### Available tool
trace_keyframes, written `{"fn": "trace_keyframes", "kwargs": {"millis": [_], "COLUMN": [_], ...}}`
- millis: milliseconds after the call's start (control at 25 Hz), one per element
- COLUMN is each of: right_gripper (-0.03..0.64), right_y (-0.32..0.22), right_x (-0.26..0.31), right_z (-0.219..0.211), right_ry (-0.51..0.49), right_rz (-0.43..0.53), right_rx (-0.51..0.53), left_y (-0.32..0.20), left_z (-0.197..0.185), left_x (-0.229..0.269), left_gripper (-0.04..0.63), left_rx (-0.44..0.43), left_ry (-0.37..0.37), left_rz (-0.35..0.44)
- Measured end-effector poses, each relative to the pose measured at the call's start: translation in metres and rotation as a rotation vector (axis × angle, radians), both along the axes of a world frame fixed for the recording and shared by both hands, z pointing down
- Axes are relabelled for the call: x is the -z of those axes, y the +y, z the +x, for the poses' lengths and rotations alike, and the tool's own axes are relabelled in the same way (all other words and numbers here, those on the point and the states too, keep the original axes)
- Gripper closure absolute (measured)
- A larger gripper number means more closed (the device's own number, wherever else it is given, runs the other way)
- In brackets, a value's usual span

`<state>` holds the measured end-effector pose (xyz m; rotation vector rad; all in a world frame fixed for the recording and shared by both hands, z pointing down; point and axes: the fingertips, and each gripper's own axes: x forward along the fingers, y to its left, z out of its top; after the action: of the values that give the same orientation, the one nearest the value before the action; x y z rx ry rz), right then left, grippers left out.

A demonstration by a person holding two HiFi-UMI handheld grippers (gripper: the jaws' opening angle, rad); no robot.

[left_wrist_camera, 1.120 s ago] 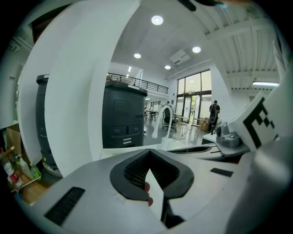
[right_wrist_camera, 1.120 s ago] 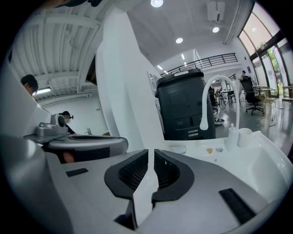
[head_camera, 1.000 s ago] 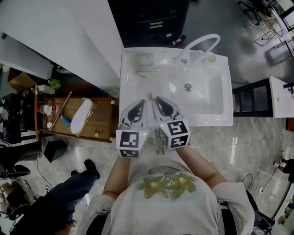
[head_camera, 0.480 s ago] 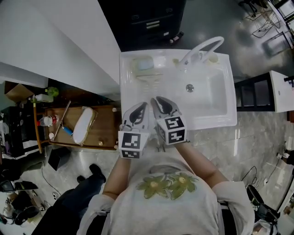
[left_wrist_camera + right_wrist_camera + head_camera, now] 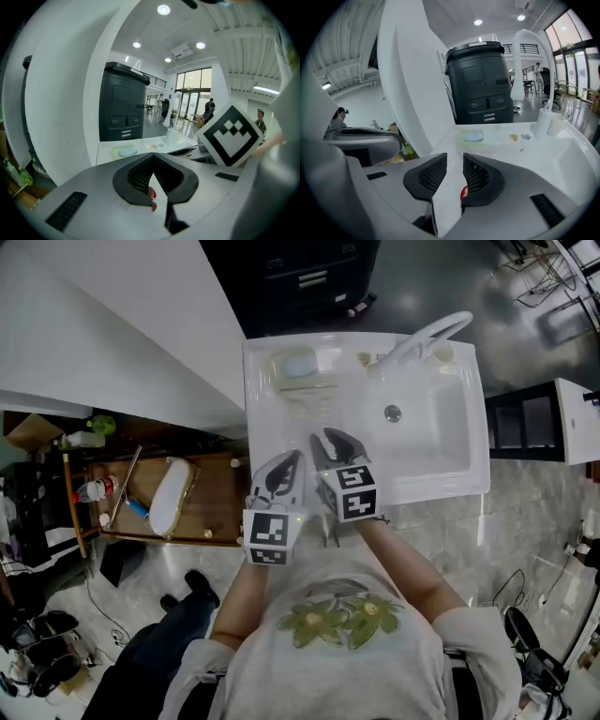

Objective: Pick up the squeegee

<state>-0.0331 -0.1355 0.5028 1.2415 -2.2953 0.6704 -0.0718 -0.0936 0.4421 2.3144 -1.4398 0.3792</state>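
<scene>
My two grippers hang side by side over the front left rim of the white sink point(image 5: 450, 486). The left gripper point(image 5: 292, 457) is shut, its black pads meeting at the tips point(image 5: 152, 157) with nothing between them. The right gripper point(image 5: 324, 438) reaches a little farther over the basin. Its jaws are opening, with a narrow empty gap point(image 5: 454, 159) between the pads. On the sink's back left ledge a pale blue oval lies in a greenish dish point(image 5: 298, 366) point(image 5: 473, 136). A faint pale bar point(image 5: 306, 390) lies just in front of it. I cannot make out a squeegee for certain.
A curved white faucet point(image 5: 427, 334) and white cups point(image 5: 551, 123) stand at the sink's back right; the drain point(image 5: 393, 412) sits mid-basin. A black cabinet point(image 5: 480, 91) is behind, a white wall panel point(image 5: 141, 324) left, a wooden cart point(image 5: 216, 512) beside the sink, another person's leg point(image 5: 159, 634) lower left.
Both grippers have sunk and edged forward over the sink's front rim. The right gripper's jaws, shut before, now stand slightly apart. The left stays shut.
</scene>
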Motion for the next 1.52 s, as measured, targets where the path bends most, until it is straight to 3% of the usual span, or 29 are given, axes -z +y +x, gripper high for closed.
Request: {"fn": "trace_keyframes", "kwargs": {"millis": [400,840,1520], "right_gripper": [0.500,0.483,0.463], "right_y": [-0.020,-0.041,-0.060], "right_x": [-0.039,-0.070,-0.118], "right_z": [0.001,-0.005,-0.009], "right_ry": [0.023,0.053,0.084], "right_rz": [-0.082,-0.106,-0.251], "right_rx": [-0.031,-0.036,-0.083], "left_y": [-0.006,-0.014,-0.017], "left_z": [-0.005,-0.004,-0.005], "left_x": [-0.021,-0.040,-0.058], "left_gripper": [0.588,0.588,0.588], "left_rx": [0.011,0.003,-0.009], "left_ry": [0.003,0.003,-0.014], "left_rz": [-0.040,-0.075,-0.116]}}
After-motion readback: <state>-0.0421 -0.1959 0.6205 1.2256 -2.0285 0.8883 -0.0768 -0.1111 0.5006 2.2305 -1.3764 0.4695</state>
